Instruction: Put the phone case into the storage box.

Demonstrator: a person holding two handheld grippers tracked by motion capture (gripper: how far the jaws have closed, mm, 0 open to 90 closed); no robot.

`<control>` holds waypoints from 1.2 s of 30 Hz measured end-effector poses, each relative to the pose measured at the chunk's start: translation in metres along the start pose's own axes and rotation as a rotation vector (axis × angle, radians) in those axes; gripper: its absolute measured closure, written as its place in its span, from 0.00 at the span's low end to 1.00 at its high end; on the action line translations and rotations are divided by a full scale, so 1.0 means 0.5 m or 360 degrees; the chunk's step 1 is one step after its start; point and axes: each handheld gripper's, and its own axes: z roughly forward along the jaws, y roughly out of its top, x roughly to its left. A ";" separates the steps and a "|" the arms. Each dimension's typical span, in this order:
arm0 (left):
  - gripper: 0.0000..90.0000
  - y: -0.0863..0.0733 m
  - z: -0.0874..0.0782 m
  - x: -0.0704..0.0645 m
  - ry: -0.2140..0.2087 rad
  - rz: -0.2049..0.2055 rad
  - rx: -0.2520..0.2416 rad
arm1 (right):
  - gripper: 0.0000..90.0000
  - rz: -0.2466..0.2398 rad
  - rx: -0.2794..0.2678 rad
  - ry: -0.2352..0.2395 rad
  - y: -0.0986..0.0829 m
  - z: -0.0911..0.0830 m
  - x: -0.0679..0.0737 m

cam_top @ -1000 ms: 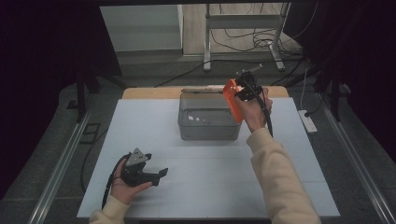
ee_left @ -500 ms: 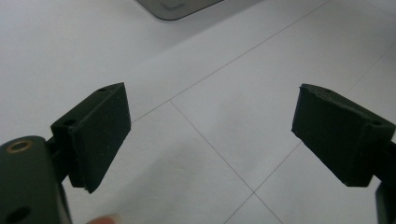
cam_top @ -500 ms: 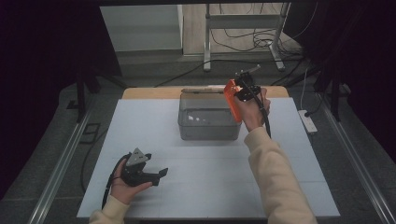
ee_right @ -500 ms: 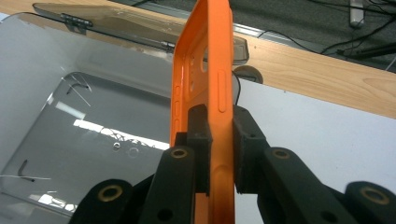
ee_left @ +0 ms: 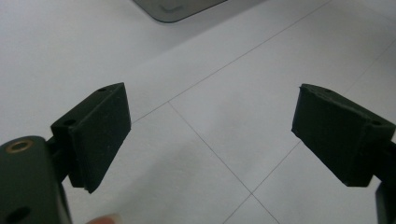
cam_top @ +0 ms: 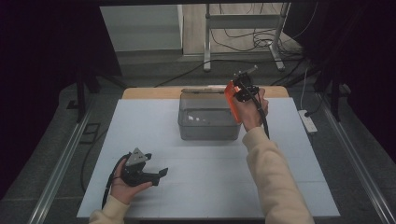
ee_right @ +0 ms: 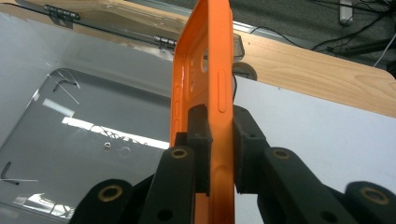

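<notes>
Orange phone case [ee_right: 205,70] is pinched edge-on in the right claw [ee_right: 219,135], both black pads pressed on its flat sides, case standing upright w/ button slots & cutouts along its edge. In the high view the case [cam_top: 232,100] sits held up in the air over the right rim of the clear plastic box [cam_top: 208,116], at the far middle of the table [cam_top: 289,177]. Can't tell from above if case touches the box; it looks just above/beside the rim.

Right hand [cam_top: 252,109] is raised, forearm in a cream sleeve [cam_top: 275,182] reaching forward from the bottom edge, wrist cocked up so the right claw [cam_top: 240,91] tips down & left toward the box, cable trailing down along the arm.

Right claw view gives what the high view doesn't: box is open, its see-thru lid w/ hinges lying back toward the wood table edge [ee_right: 317,70], inside bare & shiny w/ light glare.

Left hand [cam_top: 123,179] rests low on the white table top near the front left, well apart from the box, gripping the left claw [cam_top: 159,173] which points right. Left claw view: its two pads [ee_left: 100,130] stand wide apart w/ nothing between, just white table w/ thin seam lines below & a corner of the box [ee_left: 175,7] at the top edge
</notes>
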 end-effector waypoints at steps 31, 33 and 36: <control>0.13 0.001 -0.002 0.000 -0.0016 -0.0004 -0.0011 | 0.88 0.0024 0.0089 -0.0113 -0.003 0.034 0.030; 0.13 0.001 -0.003 -0.001 -0.0017 -0.0002 -0.0013 | 0.88 0.0019 0.0097 -0.0125 -0.003 0.035 0.031; 0.13 0.002 -0.003 -0.001 -0.0019 -0.0001 -0.0013 | 0.88 0.0021 0.0107 -0.0130 -0.004 0.038 0.031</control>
